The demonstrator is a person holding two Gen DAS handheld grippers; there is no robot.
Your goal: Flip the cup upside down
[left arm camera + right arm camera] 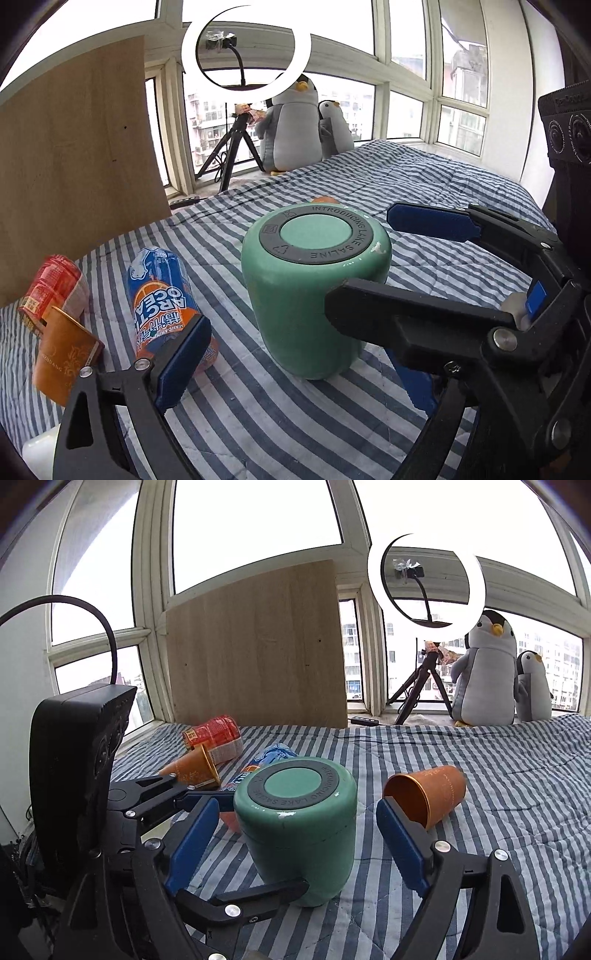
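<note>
The green cup point(314, 284) stands mouth-down on the striped quilt point(424, 177), its grey-ringed base facing up, so judged from how it sits the flip looks done and what is left is to clear the tools away. It lies between the fingers of both tongs at once. The left tongs point(295, 354) are spread wide, one blue pad at the cup's left and well clear of its wall, the other finger largely hidden behind the right tool's black arm, so nothing is pinched on that side. The right tongs point(291, 845) are likewise released: their two blue pads point(192, 845) flank the cup with quilt showing in the gap on each side, though in the left wrist view one black finger crosses in front of the cup's wall and I cannot tell whether it touches. With both tools slack, the cup rests on its own rim, which is why it sits slightly sunk and a little tilted in the soft bedding. Just past the left tongs' left pad lies a blue-and-orange bottle point(162, 295) on its side, and beyond it a red can point(55, 291) and an orange paper cup point(62, 358), also tipped over. Off the right tongs' right pad, near but apart, a second orange cup point(428, 794) lies with its mouth toward the camera. Pulling either tool straight back should avoid nudging the green cup; a sideways sweep could topple it on such a yielding surface.
</note>
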